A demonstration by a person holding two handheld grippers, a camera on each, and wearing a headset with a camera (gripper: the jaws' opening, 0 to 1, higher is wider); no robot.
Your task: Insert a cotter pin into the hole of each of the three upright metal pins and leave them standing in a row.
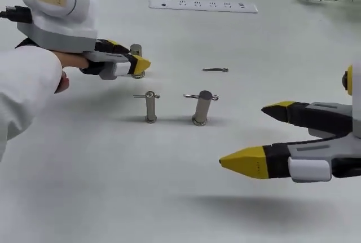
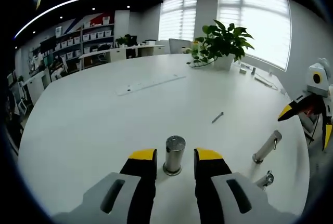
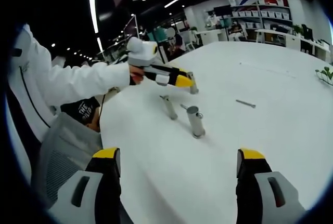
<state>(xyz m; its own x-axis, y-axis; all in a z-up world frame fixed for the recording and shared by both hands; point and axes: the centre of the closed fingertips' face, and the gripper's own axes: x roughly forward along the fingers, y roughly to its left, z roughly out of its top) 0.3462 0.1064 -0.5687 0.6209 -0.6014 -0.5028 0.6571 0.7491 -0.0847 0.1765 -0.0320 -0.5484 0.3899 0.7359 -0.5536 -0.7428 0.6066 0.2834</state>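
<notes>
Cotter pin lying loose, bare table around

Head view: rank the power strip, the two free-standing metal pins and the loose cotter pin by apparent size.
1. power strip, though farthest away.
2. right metal pin.
3. middle metal pin: similar height but slimmer, so close.
4. loose cotter pin.

Table: white, matte, runs across the whole foreground.
Power strip: long and white, lying flat at the table's far side.
Plant: leafy, green, at the far table edge, near the windows.
Windows: bright, with blinds.
Shelving: wall racks, far background.
Chair: grey mesh back, beside the table.
</notes>
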